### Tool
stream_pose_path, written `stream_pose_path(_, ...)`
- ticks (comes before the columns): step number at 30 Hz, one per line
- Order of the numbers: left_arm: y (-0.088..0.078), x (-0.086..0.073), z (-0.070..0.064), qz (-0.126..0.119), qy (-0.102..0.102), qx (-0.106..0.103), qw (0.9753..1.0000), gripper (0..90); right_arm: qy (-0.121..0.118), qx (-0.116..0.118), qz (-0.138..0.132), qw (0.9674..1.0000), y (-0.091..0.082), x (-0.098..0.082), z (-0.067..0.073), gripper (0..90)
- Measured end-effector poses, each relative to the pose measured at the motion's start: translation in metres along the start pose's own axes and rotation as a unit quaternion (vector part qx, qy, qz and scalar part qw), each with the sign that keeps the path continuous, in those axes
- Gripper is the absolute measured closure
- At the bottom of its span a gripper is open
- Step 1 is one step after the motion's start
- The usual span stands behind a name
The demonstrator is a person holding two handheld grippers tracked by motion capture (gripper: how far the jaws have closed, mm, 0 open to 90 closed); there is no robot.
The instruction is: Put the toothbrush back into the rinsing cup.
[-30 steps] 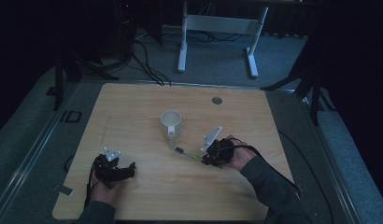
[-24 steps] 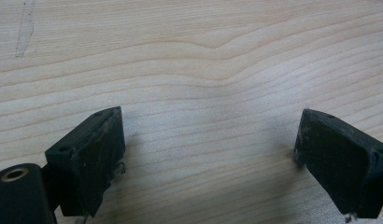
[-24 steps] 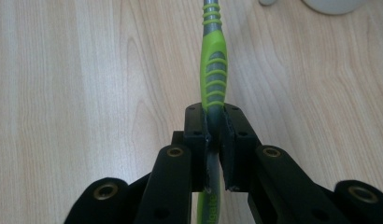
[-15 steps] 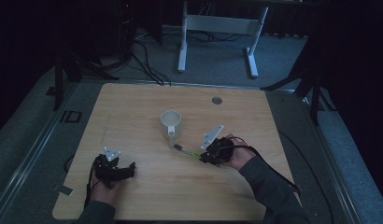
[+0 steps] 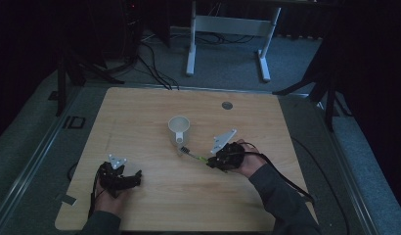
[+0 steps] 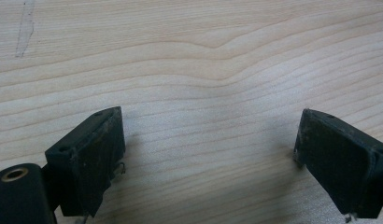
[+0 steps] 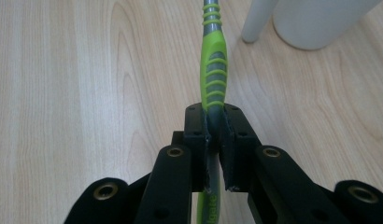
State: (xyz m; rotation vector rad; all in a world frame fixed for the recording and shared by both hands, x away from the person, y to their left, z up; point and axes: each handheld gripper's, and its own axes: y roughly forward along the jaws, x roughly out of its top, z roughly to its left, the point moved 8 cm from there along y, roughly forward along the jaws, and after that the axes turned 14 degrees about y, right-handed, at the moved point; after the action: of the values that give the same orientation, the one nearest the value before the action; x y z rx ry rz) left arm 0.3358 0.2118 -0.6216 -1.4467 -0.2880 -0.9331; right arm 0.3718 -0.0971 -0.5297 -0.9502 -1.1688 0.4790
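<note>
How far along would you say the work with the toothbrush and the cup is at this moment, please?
Done: the right tool is shut on the green toothbrush. In hand: the brush head points toward the white cup, just beside it. Left: it is not yet in the cup. The left tool is open over the table.

table: pale wood grain, seen under dim light | round grey disc: set flat near the table's far edge | white metal frame: stood on grey carpet beyond the table | black cables: trailed across the floor at far left
</note>
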Motion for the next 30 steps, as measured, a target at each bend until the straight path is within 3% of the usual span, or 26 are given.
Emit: stream_pose_path(30,0.0,0.0,0.0,0.0,0.0,0.0,1.0,9.4,0.006,-0.003,-0.076,0.9971,-0.001,0.019,-0.002,81.9)
